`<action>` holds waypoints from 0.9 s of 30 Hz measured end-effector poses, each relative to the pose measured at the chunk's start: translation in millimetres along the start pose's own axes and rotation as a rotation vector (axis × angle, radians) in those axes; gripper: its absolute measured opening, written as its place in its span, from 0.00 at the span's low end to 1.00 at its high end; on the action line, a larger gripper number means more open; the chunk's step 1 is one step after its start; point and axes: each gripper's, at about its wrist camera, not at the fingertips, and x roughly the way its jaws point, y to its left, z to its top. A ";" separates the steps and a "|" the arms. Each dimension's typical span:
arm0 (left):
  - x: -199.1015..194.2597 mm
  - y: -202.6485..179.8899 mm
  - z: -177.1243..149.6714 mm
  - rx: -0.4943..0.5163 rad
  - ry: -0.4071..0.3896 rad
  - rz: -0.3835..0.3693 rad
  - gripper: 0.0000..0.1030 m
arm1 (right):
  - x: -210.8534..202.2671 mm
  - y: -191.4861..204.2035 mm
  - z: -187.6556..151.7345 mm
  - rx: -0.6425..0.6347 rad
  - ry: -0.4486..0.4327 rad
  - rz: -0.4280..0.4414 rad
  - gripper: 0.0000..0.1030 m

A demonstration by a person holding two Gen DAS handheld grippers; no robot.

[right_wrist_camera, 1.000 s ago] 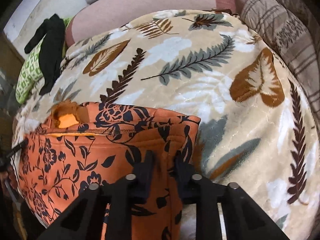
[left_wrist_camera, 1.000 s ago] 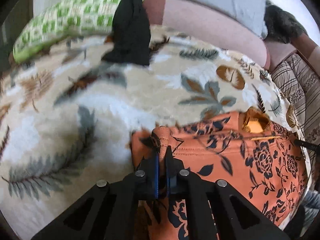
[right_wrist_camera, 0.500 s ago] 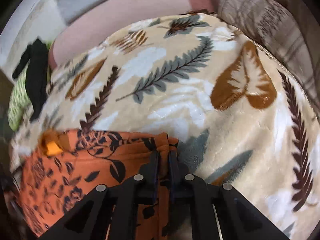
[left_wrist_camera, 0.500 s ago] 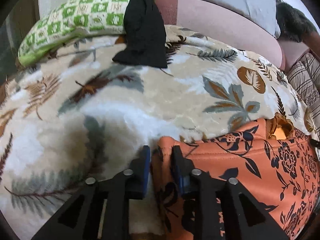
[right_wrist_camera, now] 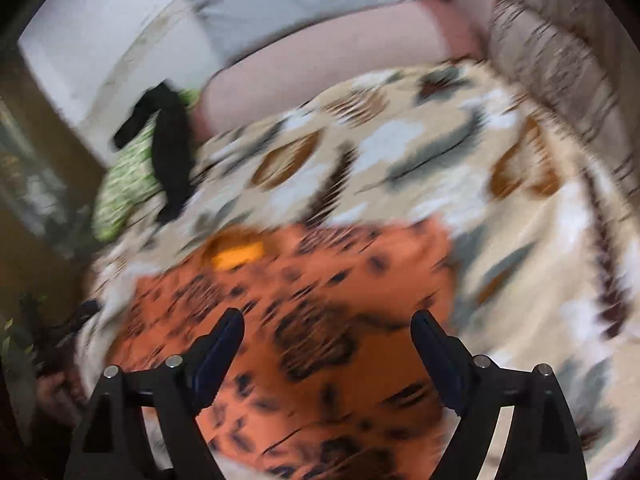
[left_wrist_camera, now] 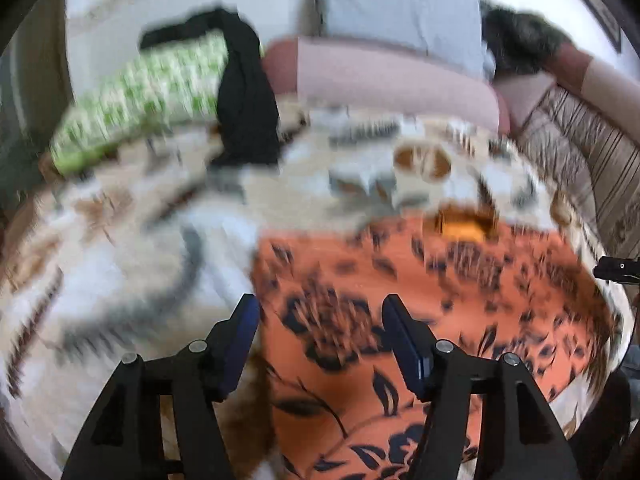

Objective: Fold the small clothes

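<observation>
Both black two-finger grippers, left and right, are spreading their jaws above the orange black-flowered cloth garment, gripping nothing. It lies flat on the beige leaf-patterned plush blanket, long side running left to right, orange label at the far edge.

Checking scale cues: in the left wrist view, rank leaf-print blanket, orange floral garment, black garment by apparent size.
1. leaf-print blanket
2. orange floral garment, though nearness inflates it
3. black garment
</observation>
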 end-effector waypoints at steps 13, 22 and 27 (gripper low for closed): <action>-59.4 23.0 -27.7 -0.088 0.007 -0.050 0.65 | -63.7 -35.8 -38.3 0.149 -0.103 -0.026 0.70; -69.3 -0.6 -87.0 -0.052 0.083 -0.148 0.65 | -37.9 11.2 -114.7 0.156 0.026 0.152 0.70; -21.7 36.3 -82.5 -0.189 0.220 0.139 0.65 | -3.8 -44.5 -108.3 0.371 0.055 0.093 0.69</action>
